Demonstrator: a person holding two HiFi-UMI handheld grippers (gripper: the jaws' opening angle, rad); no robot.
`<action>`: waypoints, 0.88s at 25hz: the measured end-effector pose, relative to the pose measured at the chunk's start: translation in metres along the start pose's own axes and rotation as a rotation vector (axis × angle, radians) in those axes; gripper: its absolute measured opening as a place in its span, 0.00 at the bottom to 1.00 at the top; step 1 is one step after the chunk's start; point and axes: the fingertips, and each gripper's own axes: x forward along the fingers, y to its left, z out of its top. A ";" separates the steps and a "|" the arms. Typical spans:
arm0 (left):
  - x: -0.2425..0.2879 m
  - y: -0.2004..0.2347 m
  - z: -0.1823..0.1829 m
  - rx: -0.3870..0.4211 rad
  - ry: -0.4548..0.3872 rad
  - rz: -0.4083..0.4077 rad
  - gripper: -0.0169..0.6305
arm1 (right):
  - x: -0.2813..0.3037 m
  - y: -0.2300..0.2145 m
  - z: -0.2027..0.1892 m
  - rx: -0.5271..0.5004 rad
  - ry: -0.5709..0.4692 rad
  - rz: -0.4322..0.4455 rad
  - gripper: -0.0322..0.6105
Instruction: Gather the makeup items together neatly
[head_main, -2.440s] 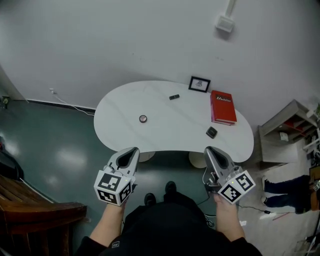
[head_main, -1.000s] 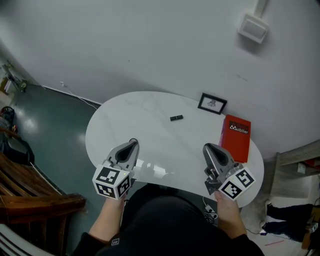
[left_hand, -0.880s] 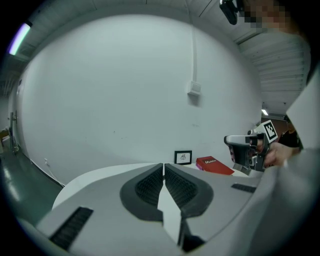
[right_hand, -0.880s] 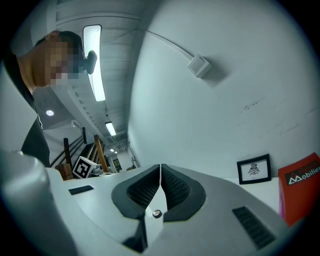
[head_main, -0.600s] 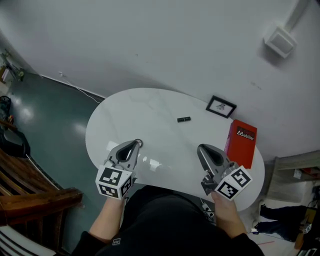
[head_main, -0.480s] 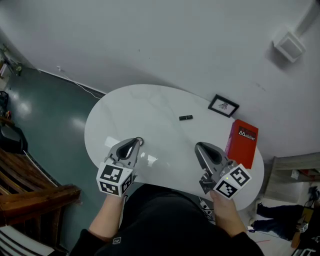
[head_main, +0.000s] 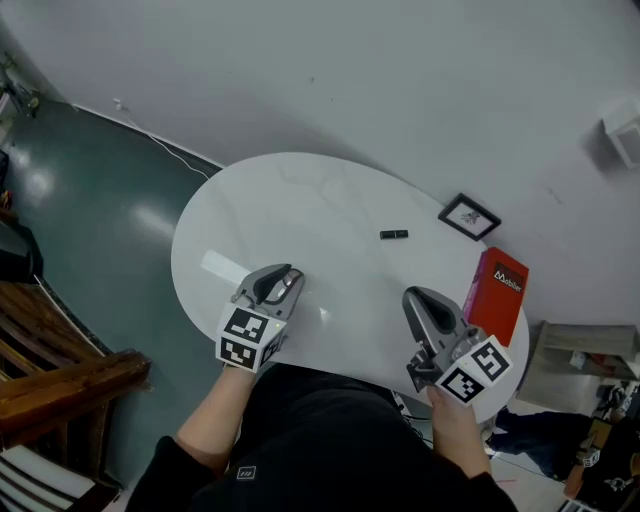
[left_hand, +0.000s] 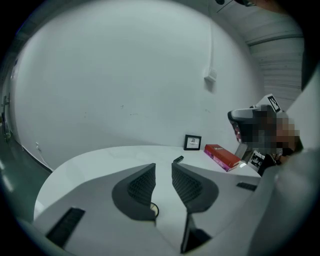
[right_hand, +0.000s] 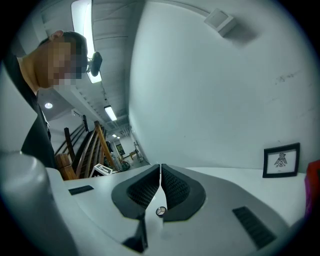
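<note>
While hovering over the table (head_main: 300, 200), just parting the left gripper (left_hand: 163, 169), jaws partly apart, the small round jar (left_hand: 153, 210) between them, unpressed. Holding the right gripper (right_hand: 160, 169) pinched together, empty. Likely readying a first pickup; black tube (head_main: 393, 235) lying well apart.

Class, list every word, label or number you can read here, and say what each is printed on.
"Mobilier": white print on the red book, small, so not fully certain.
The framed picture: a small drawing, any caption too small to read.
The small black item on the table: nothing readable.
</note>
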 end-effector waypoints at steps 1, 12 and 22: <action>0.005 0.002 -0.005 0.007 0.011 -0.009 0.20 | 0.001 -0.001 -0.003 0.003 0.002 -0.008 0.11; 0.051 0.015 -0.072 0.130 0.141 -0.030 0.29 | 0.011 -0.021 -0.049 0.078 0.090 -0.054 0.11; 0.071 0.028 -0.120 0.154 0.282 0.033 0.36 | 0.007 -0.032 -0.051 0.092 0.109 -0.082 0.11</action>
